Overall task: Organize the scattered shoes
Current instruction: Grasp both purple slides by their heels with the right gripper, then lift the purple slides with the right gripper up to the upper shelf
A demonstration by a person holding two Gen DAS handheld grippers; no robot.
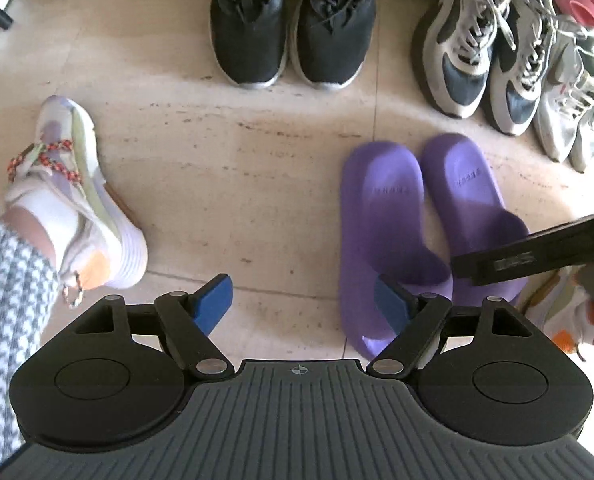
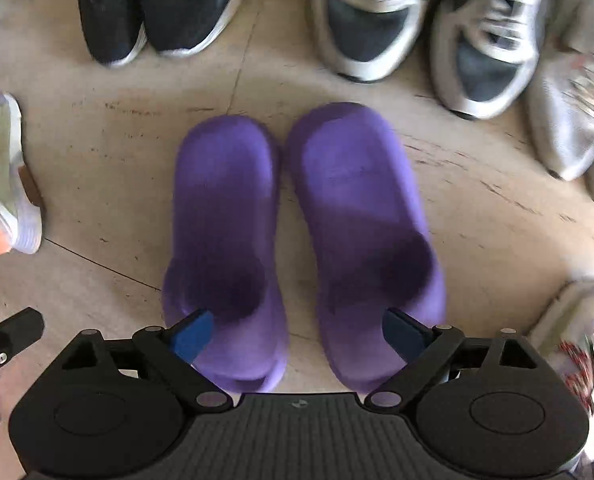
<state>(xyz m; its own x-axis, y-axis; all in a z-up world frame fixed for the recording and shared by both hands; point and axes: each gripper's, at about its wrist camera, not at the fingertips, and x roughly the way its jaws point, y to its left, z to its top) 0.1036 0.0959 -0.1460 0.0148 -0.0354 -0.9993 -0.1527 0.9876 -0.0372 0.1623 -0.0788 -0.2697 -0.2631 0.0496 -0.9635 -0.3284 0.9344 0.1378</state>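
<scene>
Two purple slippers (image 2: 297, 220) lie side by side on the beige tiled floor, toes toward me. My right gripper (image 2: 299, 332) hangs just above their strap ends. It is open, with one blue pad over the left slipper's opening and the other at the right slipper's outer edge; I see no pad pressing. This view is blurred. In the left wrist view the same slippers (image 1: 381, 216) lie right of centre. My left gripper (image 1: 303, 300) is open and holds nothing, mostly over bare floor left of the slippers. A black part of the right gripper (image 1: 537, 248) crosses the right slipper.
A black sneaker pair (image 1: 289, 20) and a grey-and-white pair (image 1: 485, 52) stand in a row at the back, with silver-white sneakers (image 1: 569, 96) further right. The person's foot in a pastel sneaker (image 1: 69, 184) stands at the left. Another pastel shoe (image 2: 569, 328) is at the right.
</scene>
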